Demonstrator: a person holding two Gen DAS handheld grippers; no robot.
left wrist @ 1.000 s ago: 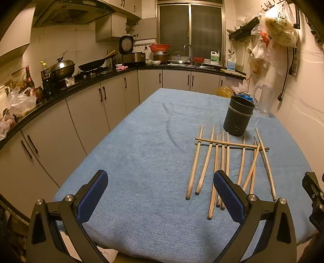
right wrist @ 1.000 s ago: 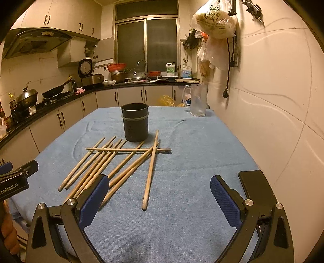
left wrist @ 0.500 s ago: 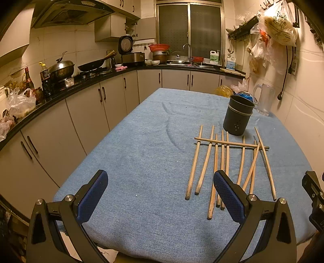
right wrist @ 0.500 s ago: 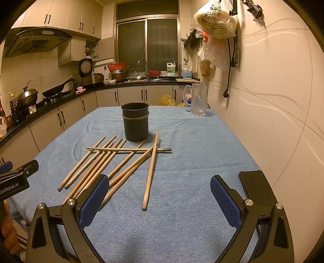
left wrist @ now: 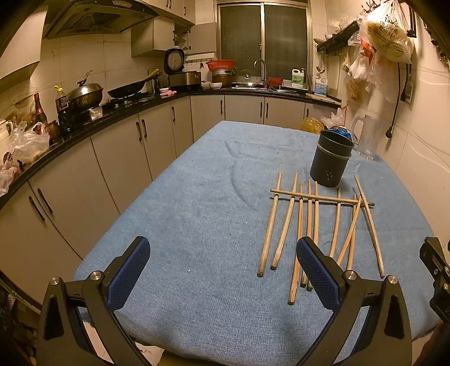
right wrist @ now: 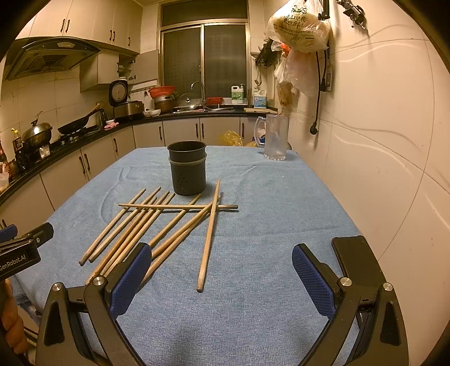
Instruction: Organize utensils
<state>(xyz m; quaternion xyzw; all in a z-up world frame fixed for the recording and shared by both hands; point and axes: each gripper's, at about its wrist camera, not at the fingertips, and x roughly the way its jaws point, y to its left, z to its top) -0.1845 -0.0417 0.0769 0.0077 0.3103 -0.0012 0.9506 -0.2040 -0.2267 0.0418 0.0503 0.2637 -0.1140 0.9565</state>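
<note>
Several wooden chopsticks [left wrist: 309,225] lie loose on the blue cloth of the table [left wrist: 197,219], most pointing toward me, one lying across their far ends. They also show in the right wrist view [right wrist: 157,222]. A dark perforated utensil holder [left wrist: 331,159] stands upright just beyond them, empty as far as I can see; it also shows in the right wrist view [right wrist: 187,171]. My left gripper [left wrist: 223,271] is open and empty near the table's near edge, left of the chopsticks. My right gripper [right wrist: 222,277] is open and empty, right of the chopsticks.
A clear glass mug [right wrist: 276,137] stands at the table's far right by the wall. A black phone [right wrist: 355,257] lies on the cloth by my right finger. Kitchen counters with pans [left wrist: 128,90] run along the left and back. Bags [right wrist: 299,26] hang on the right wall.
</note>
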